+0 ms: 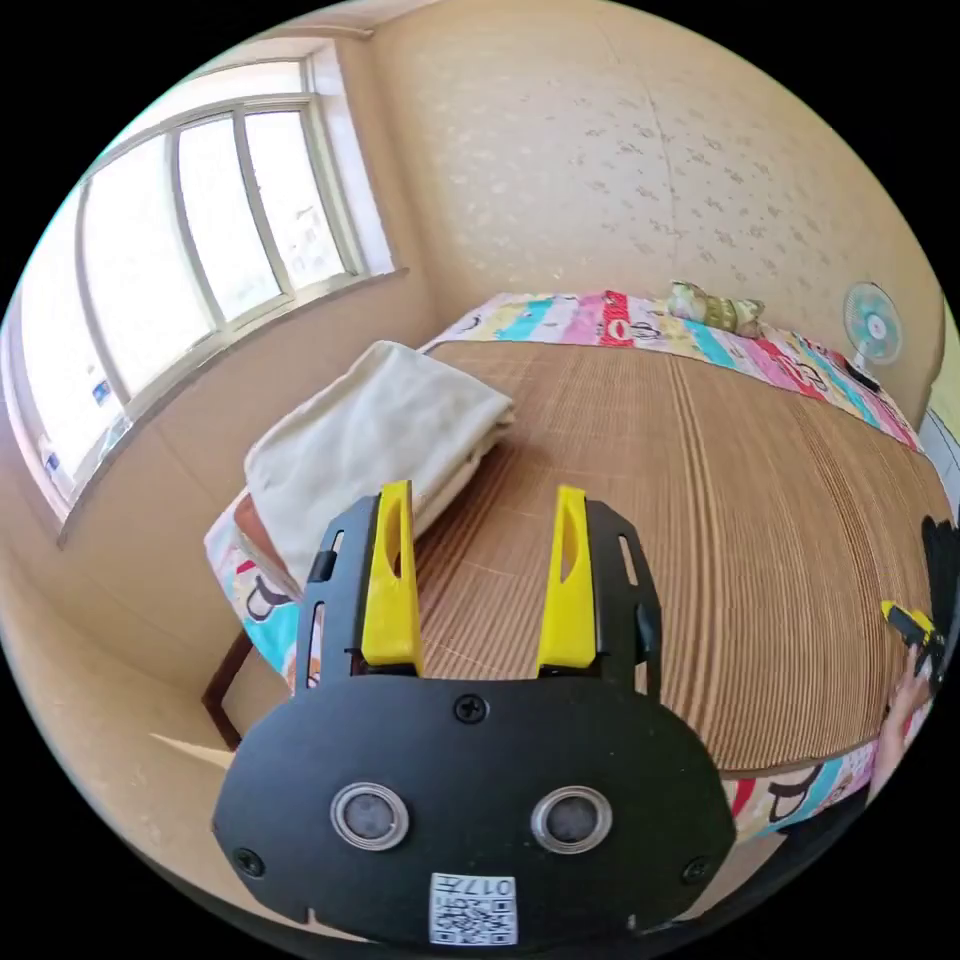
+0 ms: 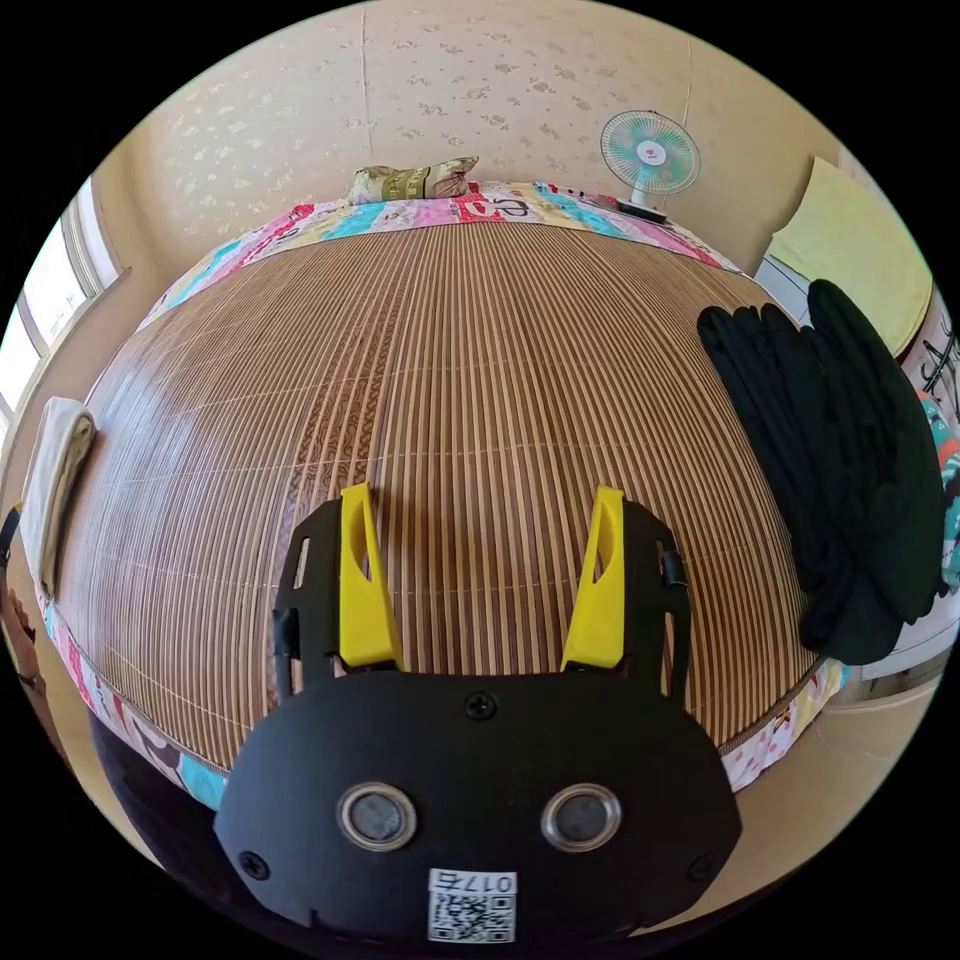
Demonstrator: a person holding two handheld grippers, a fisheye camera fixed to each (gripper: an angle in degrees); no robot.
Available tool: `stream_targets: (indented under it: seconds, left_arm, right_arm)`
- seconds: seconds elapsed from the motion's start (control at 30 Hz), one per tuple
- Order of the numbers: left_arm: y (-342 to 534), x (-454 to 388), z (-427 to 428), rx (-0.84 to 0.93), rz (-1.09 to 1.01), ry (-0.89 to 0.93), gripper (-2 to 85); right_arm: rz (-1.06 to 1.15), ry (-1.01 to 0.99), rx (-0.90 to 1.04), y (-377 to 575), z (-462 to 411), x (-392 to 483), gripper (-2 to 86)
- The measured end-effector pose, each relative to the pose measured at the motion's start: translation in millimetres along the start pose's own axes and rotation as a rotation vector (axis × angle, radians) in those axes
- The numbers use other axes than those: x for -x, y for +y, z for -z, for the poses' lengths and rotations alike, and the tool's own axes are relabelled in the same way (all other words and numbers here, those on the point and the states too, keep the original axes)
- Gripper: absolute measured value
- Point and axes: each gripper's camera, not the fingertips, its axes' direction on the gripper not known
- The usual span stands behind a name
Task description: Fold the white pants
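Observation:
The white pants (image 1: pixel 375 445) lie folded in a neat stack at the corner of the bamboo mat (image 1: pixel 700 520), near the wall under the window. My left gripper (image 1: pixel 485 510) hangs open just this side of the stack, with nothing between its yellow fingers. In the right gripper view the same folded pants (image 2: pixel 55 475) sit at the mat's far left edge. My right gripper (image 2: pixel 480 510) is open over the bare middle of the bamboo mat (image 2: pixel 470 380). The other gripper (image 1: pixel 915 625) peeks in at the right edge of the left gripper view, held by a hand.
A pile of black clothes (image 2: pixel 840 470) lies on the mat's right side. A patterned pillow (image 2: pixel 410 182) and a colourful sheet (image 2: pixel 480 210) lie at the far end. A small fan (image 2: pixel 650 155) stands near the far corner. A window (image 1: pixel 170 260) fills the left wall.

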Motion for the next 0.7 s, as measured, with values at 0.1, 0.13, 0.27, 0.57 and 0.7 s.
stream_targets:
  seconds: [0.1, 0.13, 0.27, 0.57, 0.7]
  left_arm:
    - [-30, 79, -60, 0.186, 0.161, 0.008, 19.1]
    - [-30, 105, -96, 0.318, 0.231, 0.074, 18.1]
    - [-19, 126, -123, 0.365, 0.270, 0.098, 13.7]
    - [45, 101, -56, 0.247, 0.323, 0.229, -0.1]
    - [98, 87, -16, 0.281, 0.422, 0.625, -0.5]
  right_arm:
    - [0.024, -0.003, -0.011, 2, 0, 5, 26.5]
    - [0.029, -0.003, -0.013, 2, -1, 6, 26.3]
    - [0.044, -0.001, -0.022, 4, -2, 10, 25.3]
    - [0.052, 0.005, -0.038, 5, -7, 16, 24.1]
    - [0.058, 0.010, -0.043, 4, -9, 20, 23.7]
